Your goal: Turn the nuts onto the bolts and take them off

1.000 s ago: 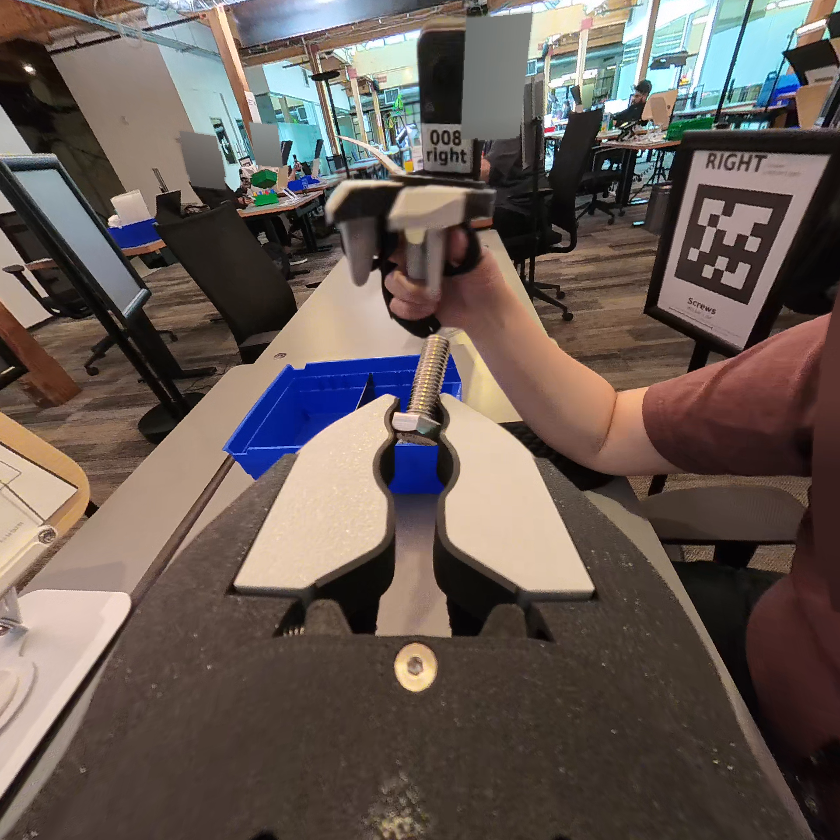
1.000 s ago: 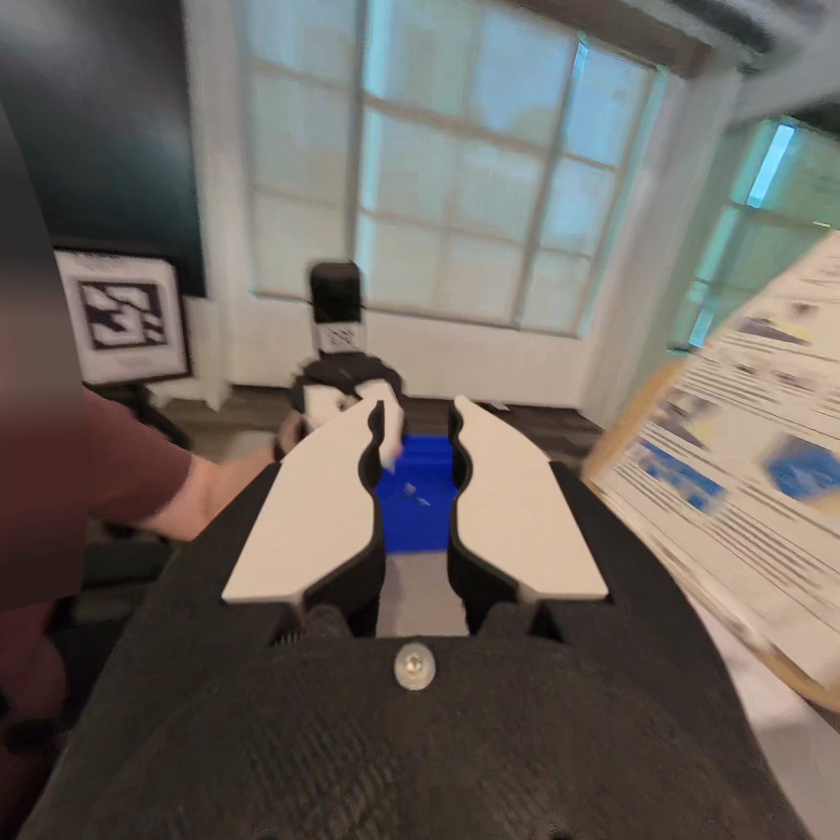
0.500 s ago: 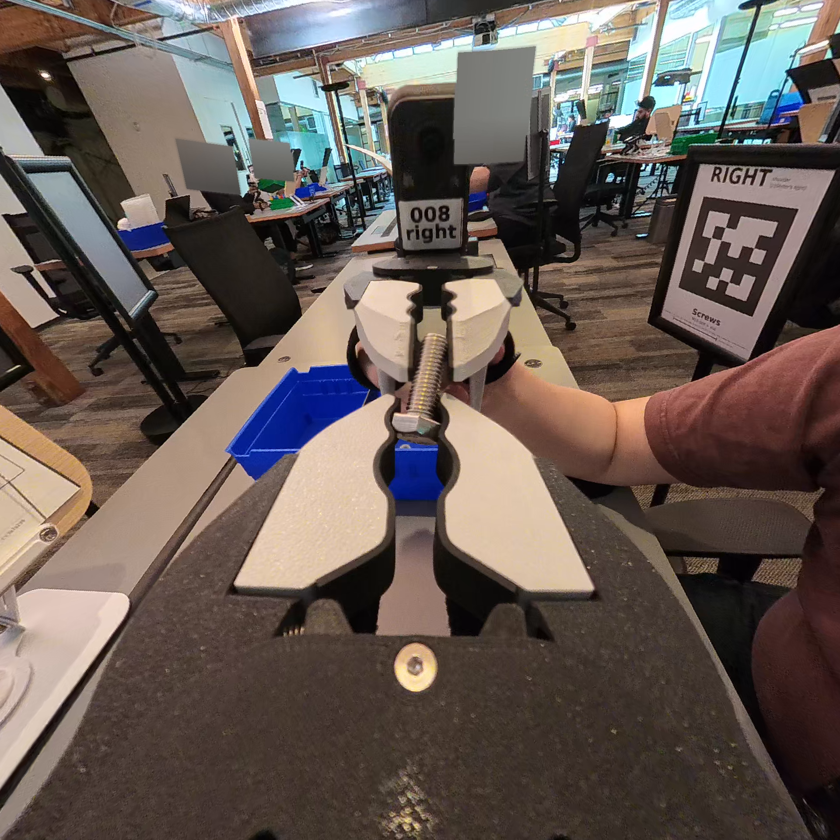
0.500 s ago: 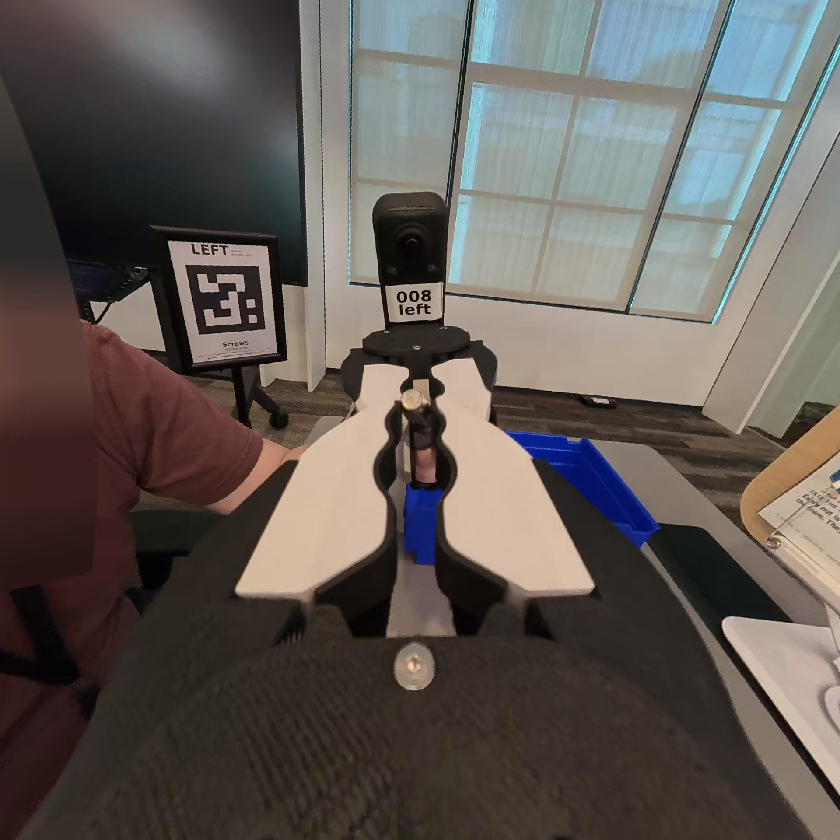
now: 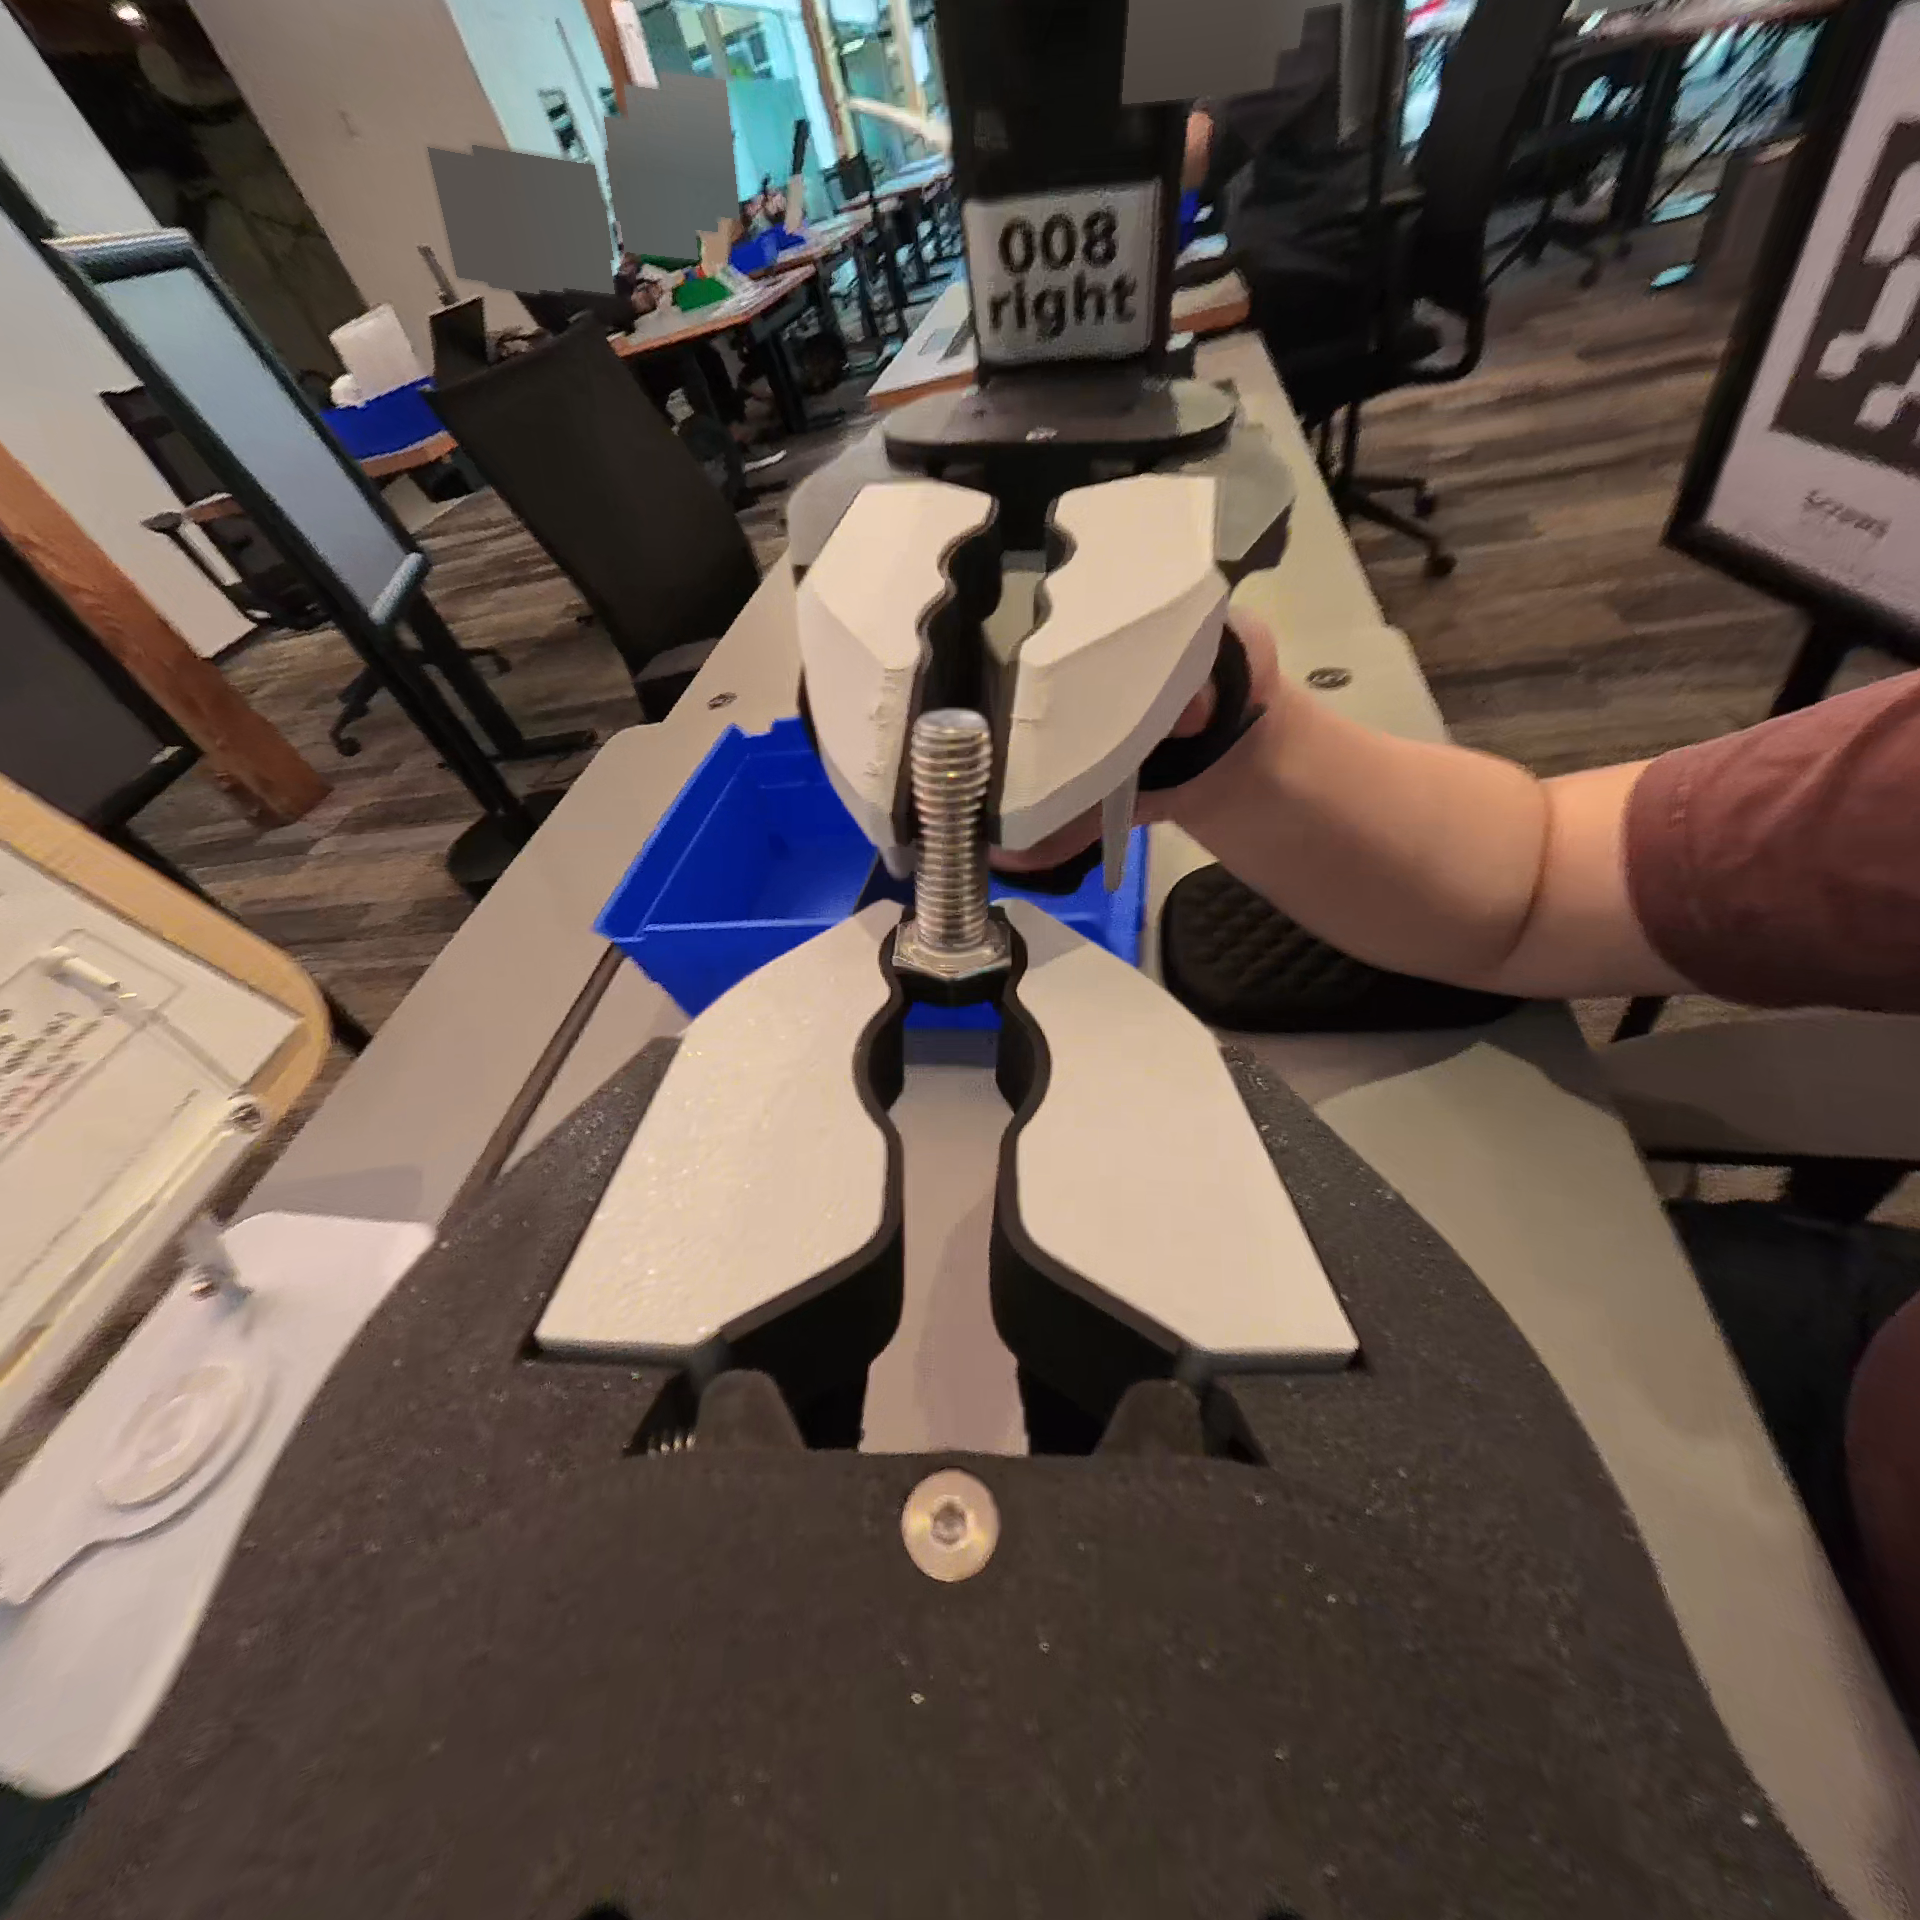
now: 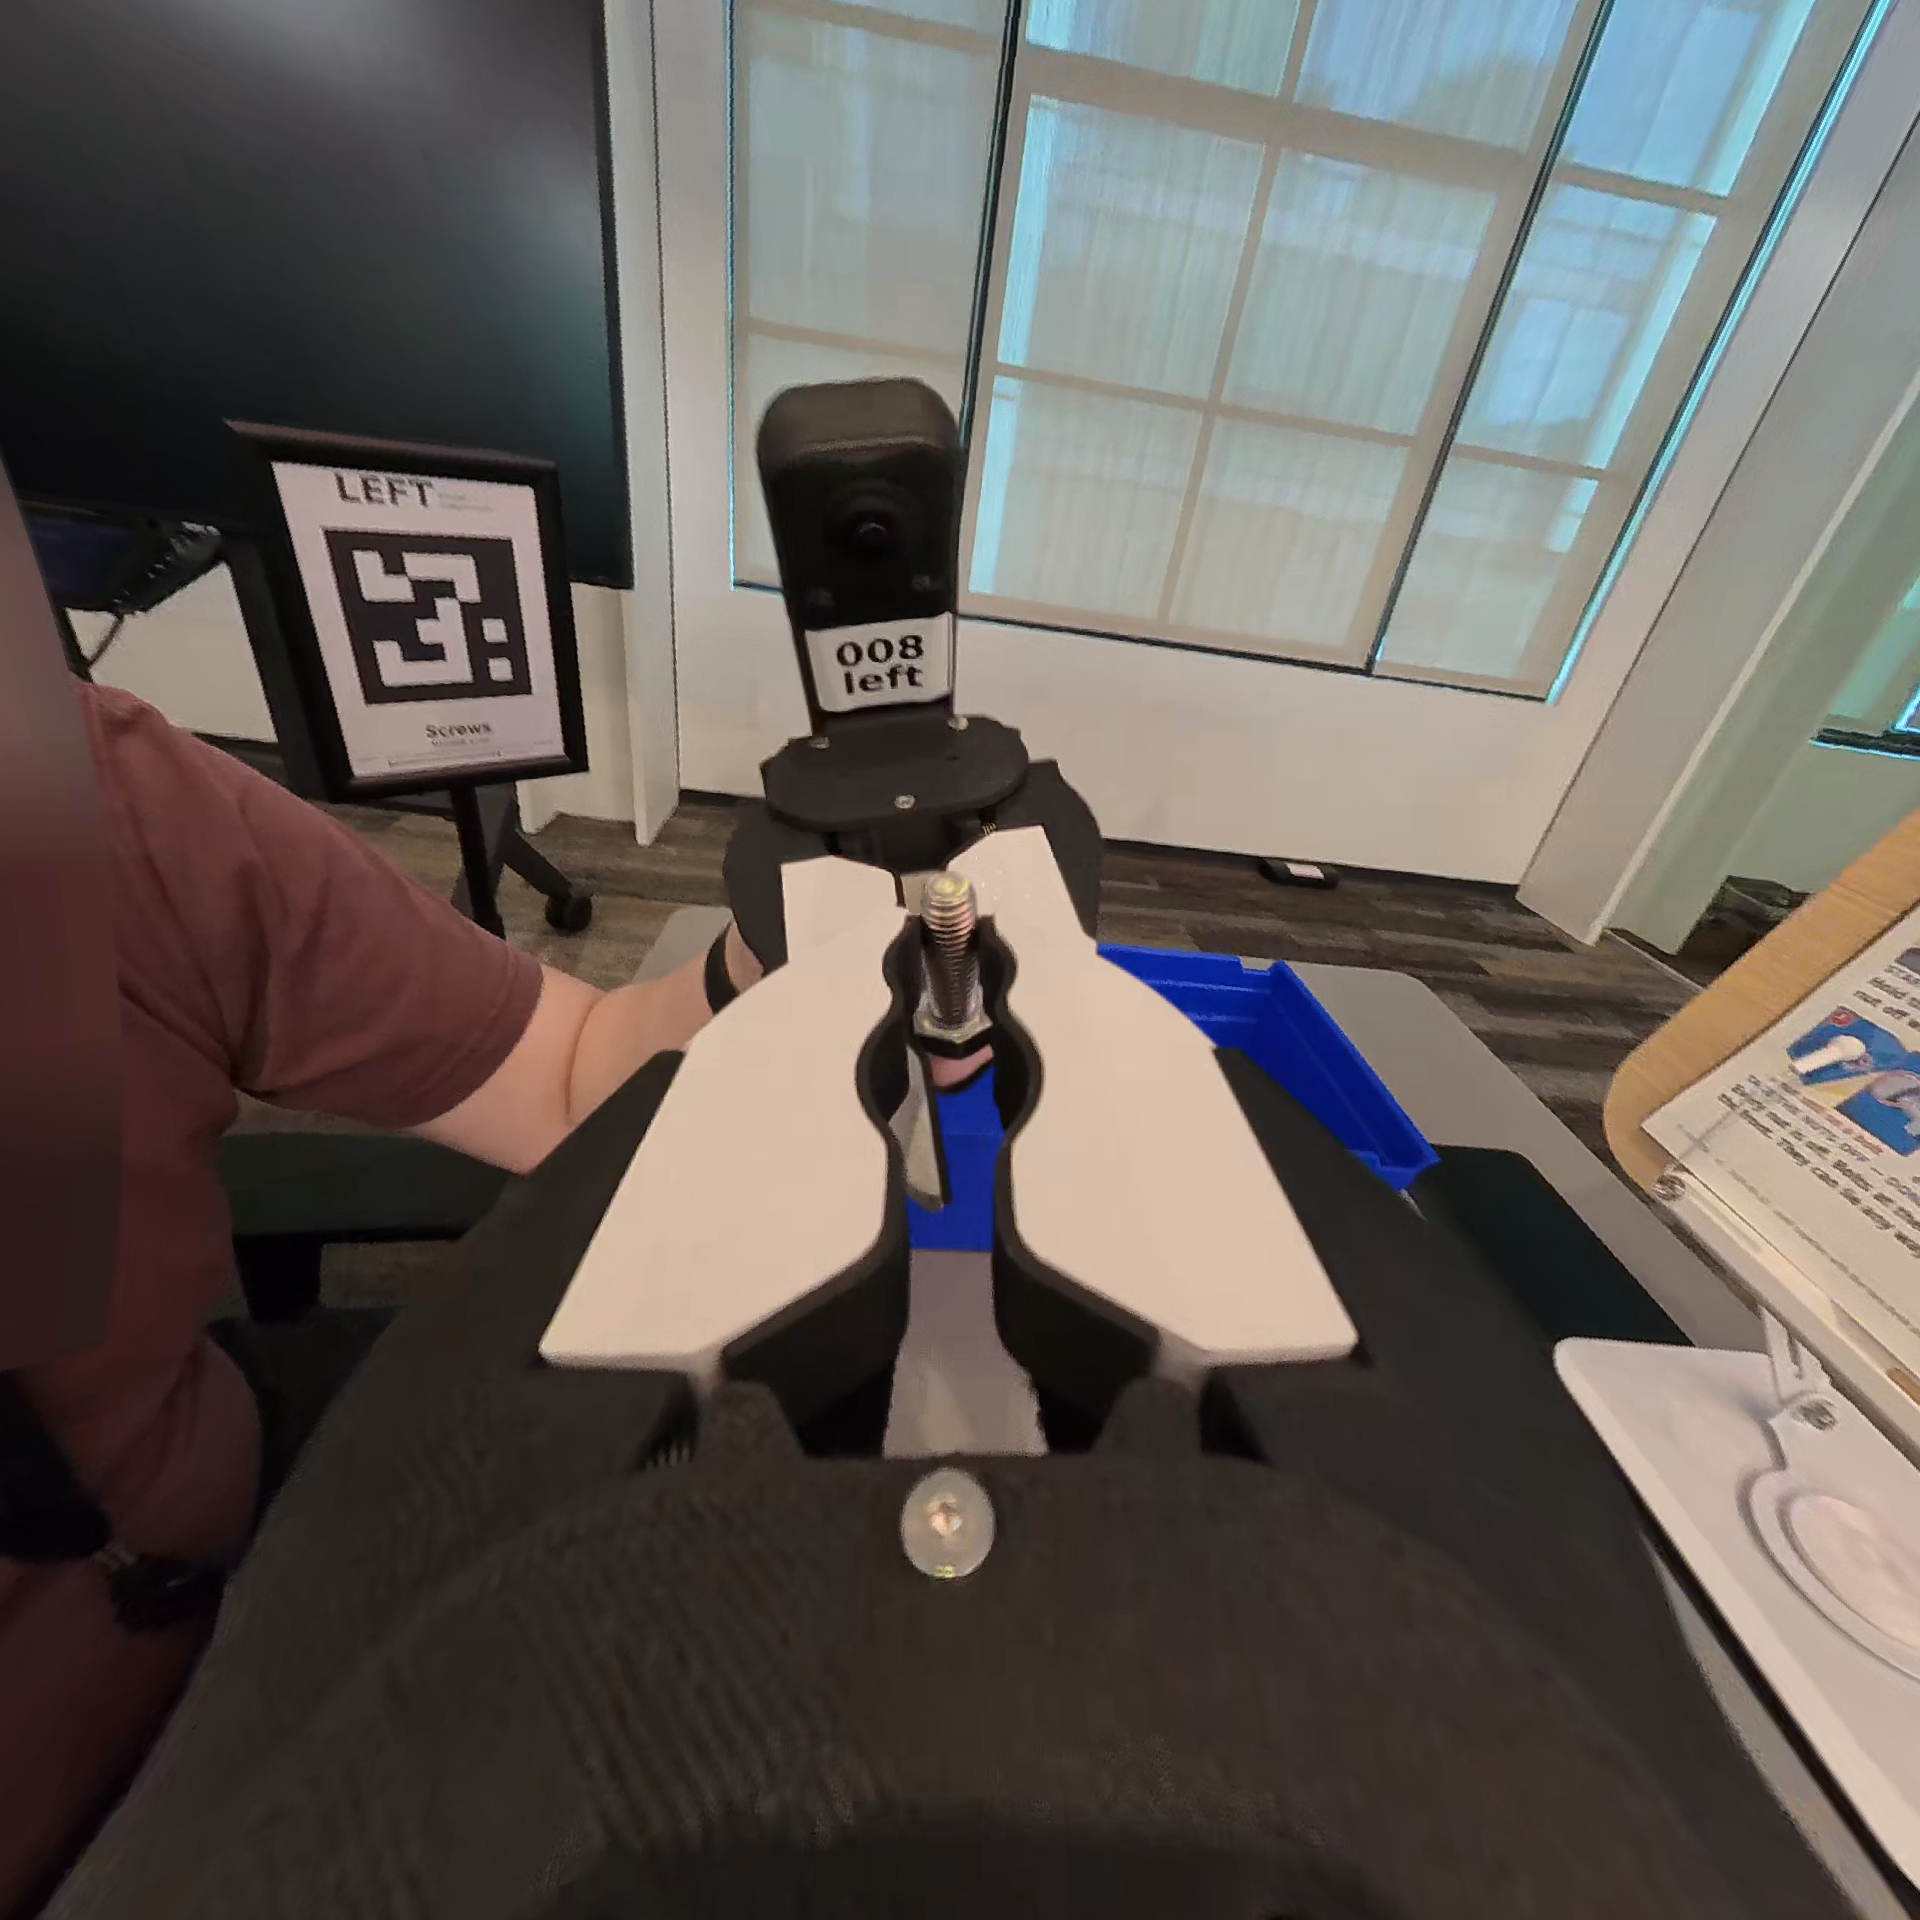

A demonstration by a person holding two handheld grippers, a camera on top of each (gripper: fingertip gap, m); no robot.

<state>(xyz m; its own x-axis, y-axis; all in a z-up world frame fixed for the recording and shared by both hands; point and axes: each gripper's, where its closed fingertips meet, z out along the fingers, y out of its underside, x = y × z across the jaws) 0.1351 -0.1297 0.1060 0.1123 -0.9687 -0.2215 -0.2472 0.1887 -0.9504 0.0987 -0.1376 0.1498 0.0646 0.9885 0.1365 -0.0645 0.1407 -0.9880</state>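
Right hand-held gripper closed in, spread around bolt; left hand-held gripper pinching bolt head.

A white label sat on the black camera post above the right gripper; another white label sat on the left gripper's post. Two framed signs carried block-pattern codes with printed lines, one behind the sleeve, one at the frame's edge. A printed instruction sheet lay tilted on a stand.

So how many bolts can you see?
1. The bolt stands upright, its head pinched in the left gripper. More might hide inside the blue bin.
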